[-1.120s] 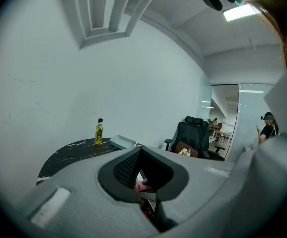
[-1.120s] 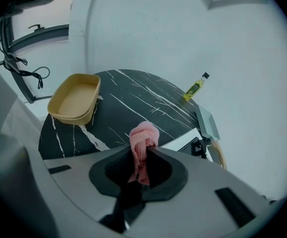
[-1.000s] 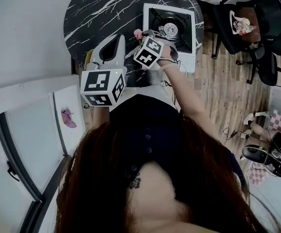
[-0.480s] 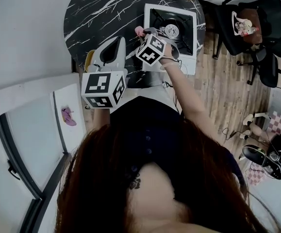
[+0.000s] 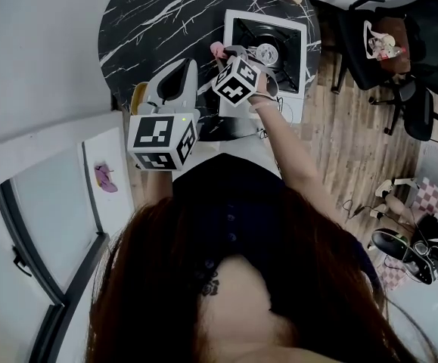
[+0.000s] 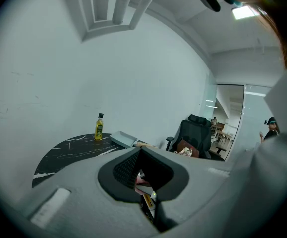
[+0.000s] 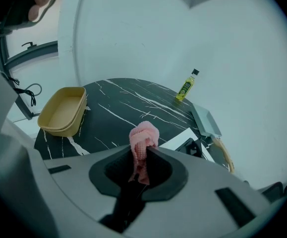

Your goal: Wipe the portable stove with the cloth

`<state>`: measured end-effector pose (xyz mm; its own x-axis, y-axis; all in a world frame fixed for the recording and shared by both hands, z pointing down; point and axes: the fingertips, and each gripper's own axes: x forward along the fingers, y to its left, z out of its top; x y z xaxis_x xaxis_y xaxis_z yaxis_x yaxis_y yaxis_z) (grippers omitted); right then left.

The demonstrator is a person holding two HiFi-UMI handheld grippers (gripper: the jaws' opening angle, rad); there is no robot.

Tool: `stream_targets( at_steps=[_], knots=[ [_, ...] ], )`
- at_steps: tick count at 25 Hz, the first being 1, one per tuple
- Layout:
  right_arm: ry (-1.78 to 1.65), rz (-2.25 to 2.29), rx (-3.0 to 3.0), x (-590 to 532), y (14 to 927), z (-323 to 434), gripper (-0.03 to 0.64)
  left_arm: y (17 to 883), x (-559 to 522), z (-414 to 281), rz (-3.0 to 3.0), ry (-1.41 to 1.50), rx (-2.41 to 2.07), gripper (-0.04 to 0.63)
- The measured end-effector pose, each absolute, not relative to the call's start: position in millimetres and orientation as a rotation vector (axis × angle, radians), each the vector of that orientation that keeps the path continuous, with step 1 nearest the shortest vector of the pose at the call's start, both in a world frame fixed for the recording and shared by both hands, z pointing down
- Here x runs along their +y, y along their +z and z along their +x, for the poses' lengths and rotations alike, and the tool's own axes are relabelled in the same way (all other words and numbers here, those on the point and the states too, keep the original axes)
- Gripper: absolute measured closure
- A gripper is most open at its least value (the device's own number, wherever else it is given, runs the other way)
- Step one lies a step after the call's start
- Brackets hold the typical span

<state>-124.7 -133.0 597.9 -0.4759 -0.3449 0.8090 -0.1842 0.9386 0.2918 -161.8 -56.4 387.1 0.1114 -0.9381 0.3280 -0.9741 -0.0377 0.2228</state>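
At the front edge of the round black marble table [image 5: 150, 21] the left gripper [image 6: 141, 155] hangs, jaws pressed together and empty, while the nearer right gripper [image 7: 142, 151] pinches a bunched pink knitted cloth [image 7: 144, 135] just left of the white square portable stove [image 5: 268, 48] at the table's right edge.

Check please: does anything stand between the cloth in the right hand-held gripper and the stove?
Nothing visible does. The cloth, pinched in the right hand-held gripper, is over the table, just beside the stove's left edge.
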Motion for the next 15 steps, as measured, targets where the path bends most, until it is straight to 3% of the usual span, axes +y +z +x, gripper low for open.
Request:
stream_targets(
  at_steps=[15],
  knots=[
    [-0.279,0.363,-2.059,-156.8,594.5,-123.1,0.557,379.3,-78.3,-155.0,1.973,0.171,-1.879,0.584]
  ],
)
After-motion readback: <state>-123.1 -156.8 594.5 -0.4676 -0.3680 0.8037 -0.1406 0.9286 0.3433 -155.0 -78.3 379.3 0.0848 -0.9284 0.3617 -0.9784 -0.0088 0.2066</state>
